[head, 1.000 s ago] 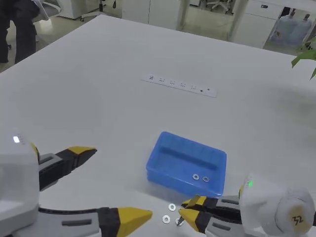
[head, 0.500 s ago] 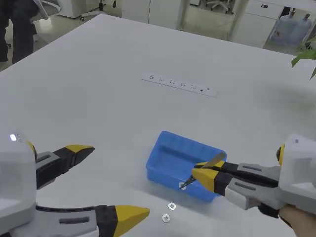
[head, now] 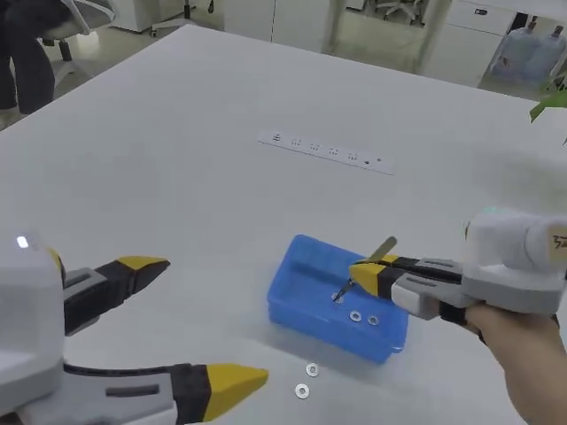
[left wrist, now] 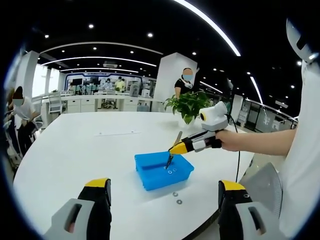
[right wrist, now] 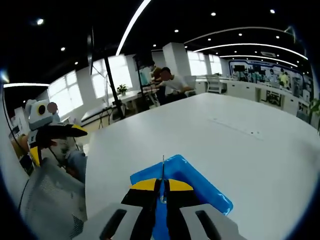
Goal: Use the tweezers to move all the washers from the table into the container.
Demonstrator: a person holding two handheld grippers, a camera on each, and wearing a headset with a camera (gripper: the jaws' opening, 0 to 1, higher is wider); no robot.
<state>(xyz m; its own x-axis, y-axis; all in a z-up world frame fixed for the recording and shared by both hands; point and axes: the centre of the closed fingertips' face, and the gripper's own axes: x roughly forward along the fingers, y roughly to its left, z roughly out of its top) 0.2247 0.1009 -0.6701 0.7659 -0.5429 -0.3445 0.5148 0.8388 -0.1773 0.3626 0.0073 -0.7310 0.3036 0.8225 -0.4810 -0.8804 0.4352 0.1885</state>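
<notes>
- Head view: tweezers (head: 384,249) are held clamped in the right gripper (head: 359,276), tips inside the container (head: 306,257). Two washers (head: 355,316) lie inside and two on the table (head: 177,177). The left gripper (head: 204,321) is spread wide.
- Left gripper view: jaws are seen wide apart.
- Right gripper view: jaws are pressed on the tweezers (right wrist: 162,167).

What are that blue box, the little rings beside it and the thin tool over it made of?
The blue container: likely plastic, from its even colour, soft sheen and rounded moulded corners. The washers on the table: probably metal, being pale, silvery rings, though too small to be sure. The tweezers in the right claw: seemingly bare metal, thin and grey with a dull glint.
</notes>
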